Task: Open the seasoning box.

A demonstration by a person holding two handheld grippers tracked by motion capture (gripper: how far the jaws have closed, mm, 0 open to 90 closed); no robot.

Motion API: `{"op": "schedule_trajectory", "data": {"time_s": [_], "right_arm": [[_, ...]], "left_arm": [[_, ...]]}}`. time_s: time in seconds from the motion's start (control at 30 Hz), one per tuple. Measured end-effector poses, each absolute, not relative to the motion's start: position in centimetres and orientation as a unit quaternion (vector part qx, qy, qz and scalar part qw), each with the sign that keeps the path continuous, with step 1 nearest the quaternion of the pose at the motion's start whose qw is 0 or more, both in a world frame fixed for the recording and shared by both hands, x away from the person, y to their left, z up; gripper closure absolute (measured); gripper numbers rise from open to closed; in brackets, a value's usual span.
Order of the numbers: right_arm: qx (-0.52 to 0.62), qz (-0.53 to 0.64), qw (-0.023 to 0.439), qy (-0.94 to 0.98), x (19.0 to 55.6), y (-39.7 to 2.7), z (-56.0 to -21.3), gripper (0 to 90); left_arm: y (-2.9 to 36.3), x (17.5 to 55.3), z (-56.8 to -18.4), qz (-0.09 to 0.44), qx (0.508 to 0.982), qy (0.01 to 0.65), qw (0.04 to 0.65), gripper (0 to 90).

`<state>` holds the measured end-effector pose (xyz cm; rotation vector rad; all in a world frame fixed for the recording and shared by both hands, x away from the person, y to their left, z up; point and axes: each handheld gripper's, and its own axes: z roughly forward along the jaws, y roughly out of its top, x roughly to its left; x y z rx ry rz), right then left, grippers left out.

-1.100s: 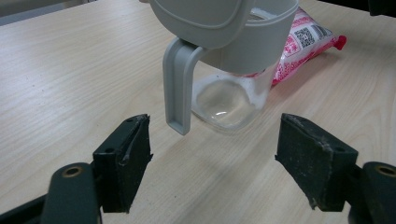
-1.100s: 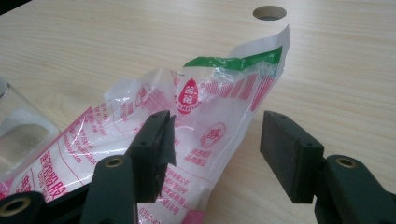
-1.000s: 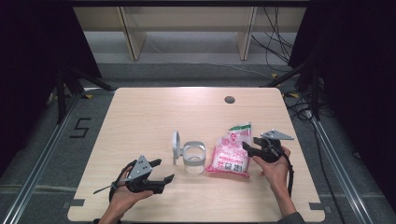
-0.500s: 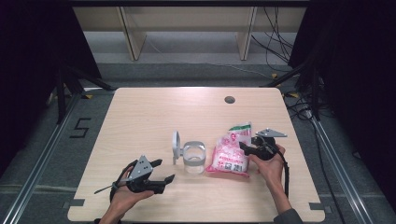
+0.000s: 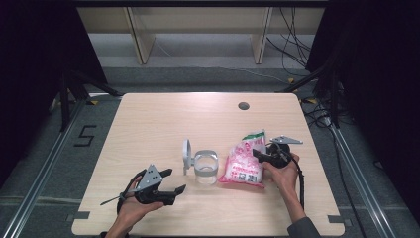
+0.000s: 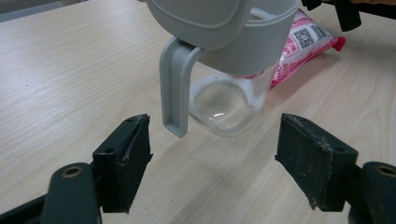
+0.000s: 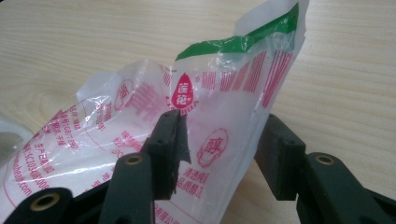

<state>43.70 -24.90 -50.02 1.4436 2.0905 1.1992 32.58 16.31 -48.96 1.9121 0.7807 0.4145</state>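
The right gripper (image 7: 219, 140), fingers apart and just closing, straddles the bag's (image 5: 242, 163) upright right end, while the left gripper (image 6: 215, 168), fingers wide apart, idles near-left of the jar (image 5: 205, 167).

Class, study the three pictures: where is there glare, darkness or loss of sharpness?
High view: black surroundings, evenly lit table. Left gripper view: a bright reflection in the clear jar, whose near grey lid looks soft. Right gripper view: sheen on the plastic bag, and its jaws are slightly blurred.
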Motion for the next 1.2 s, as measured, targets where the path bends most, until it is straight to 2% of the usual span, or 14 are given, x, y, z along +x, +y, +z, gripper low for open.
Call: {"op": "schedule_trajectory", "data": {"time_s": [0.47, 0.67, 0.7, 0.8, 0.9, 1.2], "right_arm": [[0.512, 0.423, 0.162, 0.730, 44.26, -24.87, -50.57, 57.8], [0.519, 0.430, 0.127, 0.728, 44.02, -24.44, -50.54, 66.9], [0.519, 0.428, 0.135, 0.728, 44.09, -24.41, -50.64, 69.1], [0.515, 0.428, 0.126, 0.732, 44.06, -24.51, -50.59, 78.4], [0.500, 0.432, 0.135, 0.738, 44.15, -24.72, -50.53, 87.7], [0.486, 0.442, 0.141, 0.741, 43.91, -24.69, -50.20, 90.0]], "left_arm": [[16.11, 32.80, -49.06, 0.163, 0.793, 0.316, 0.494, 25.1], [16.05, 32.67, -48.95, 0.167, 0.792, 0.316, 0.494, 25.1], [15.96, 32.66, -48.97, 0.166, 0.787, 0.319, 0.501, 25.1], [16.14, 32.69, -48.96, 0.169, 0.792, 0.317, 0.494, 25.1], [16.19, 32.76, -48.89, 0.170, 0.796, 0.314, 0.489, 25.1], [16.06, 32.84, -48.95, 0.167, 0.792, 0.314, 0.496, 25.1]]}}
